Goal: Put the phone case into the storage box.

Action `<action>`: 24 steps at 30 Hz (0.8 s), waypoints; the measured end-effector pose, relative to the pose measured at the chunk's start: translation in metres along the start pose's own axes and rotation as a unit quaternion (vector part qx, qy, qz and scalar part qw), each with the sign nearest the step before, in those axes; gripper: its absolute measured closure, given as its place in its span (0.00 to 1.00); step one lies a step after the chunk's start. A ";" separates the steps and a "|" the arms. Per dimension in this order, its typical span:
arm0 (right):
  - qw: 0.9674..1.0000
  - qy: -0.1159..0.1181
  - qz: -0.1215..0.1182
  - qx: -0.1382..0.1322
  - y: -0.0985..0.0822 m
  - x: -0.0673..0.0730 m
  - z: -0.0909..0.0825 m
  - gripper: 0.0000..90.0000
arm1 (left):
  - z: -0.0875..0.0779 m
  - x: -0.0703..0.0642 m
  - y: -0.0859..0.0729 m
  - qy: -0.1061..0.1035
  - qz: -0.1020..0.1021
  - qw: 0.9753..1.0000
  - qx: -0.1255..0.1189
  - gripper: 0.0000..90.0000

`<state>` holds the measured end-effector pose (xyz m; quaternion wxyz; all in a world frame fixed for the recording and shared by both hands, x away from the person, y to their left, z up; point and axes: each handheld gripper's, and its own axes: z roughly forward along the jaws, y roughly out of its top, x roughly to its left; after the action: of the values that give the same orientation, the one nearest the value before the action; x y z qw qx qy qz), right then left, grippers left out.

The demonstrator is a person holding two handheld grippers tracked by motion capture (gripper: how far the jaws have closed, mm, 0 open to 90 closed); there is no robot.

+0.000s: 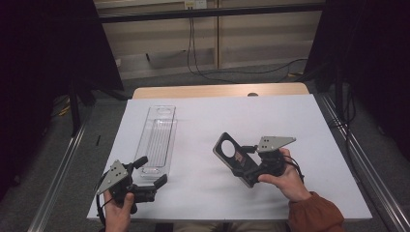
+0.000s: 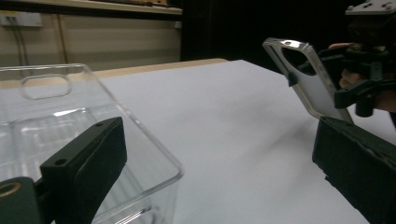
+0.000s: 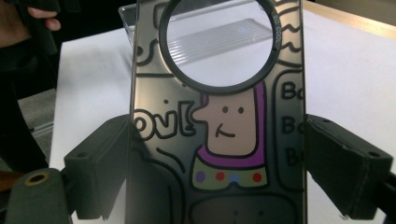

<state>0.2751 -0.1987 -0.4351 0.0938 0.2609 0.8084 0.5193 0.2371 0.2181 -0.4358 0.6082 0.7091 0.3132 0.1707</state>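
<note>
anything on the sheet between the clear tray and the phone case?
Nothing: in the high view, bare white sheet separates the clear plastic tray from the dark cartoon-printed phone case in the right tool.

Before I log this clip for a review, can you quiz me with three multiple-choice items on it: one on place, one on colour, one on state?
1. Where does the clear tray lie?
A. left part of the white sheet
B. right part
C. on the floor

2. What colour frames the cartoon face on the phone case?
A. green
B. purple
C. orange

3. What is the right gripper doing?
A. hanging empty
B. pressing the tray
C. holding the phone case

Answers: 1 A, the high view shows it left; 2 B, purple outline around the face; 3 C, fingers flank the case's edges.
</note>
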 end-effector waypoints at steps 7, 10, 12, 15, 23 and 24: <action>1.000 0.010 -0.004 -0.009 0.001 0.003 0.000 0.13 | 0.010 -0.007 0.004 -0.035 0.010 0.999 -0.009 0.02; 1.000 0.014 -0.005 -0.009 0.001 0.005 0.002 0.13 | 0.016 -0.012 0.005 -0.047 0.010 0.999 -0.005 0.02; 1.000 0.018 -0.008 -0.011 0.002 0.006 0.002 0.13 | 0.021 -0.015 0.007 -0.060 0.015 0.998 -0.003 0.02; 1.000 0.022 -0.011 -0.012 0.003 0.007 0.003 0.13 | 0.027 -0.018 0.009 -0.074 0.018 0.997 -0.007 0.02; 0.999 0.031 -0.017 -0.018 0.004 0.010 0.003 0.13 | 0.038 -0.022 0.014 -0.094 0.021 0.995 -0.012 0.02; 0.999 0.031 -0.017 -0.019 0.005 0.010 0.003 0.13 | 0.039 -0.023 0.015 -0.101 0.026 0.994 -0.009 0.02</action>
<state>0.2694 -0.1894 -0.4313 0.0822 0.2293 0.8050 0.5410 0.2485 0.1727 -0.4258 0.6383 0.7254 0.2297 0.1166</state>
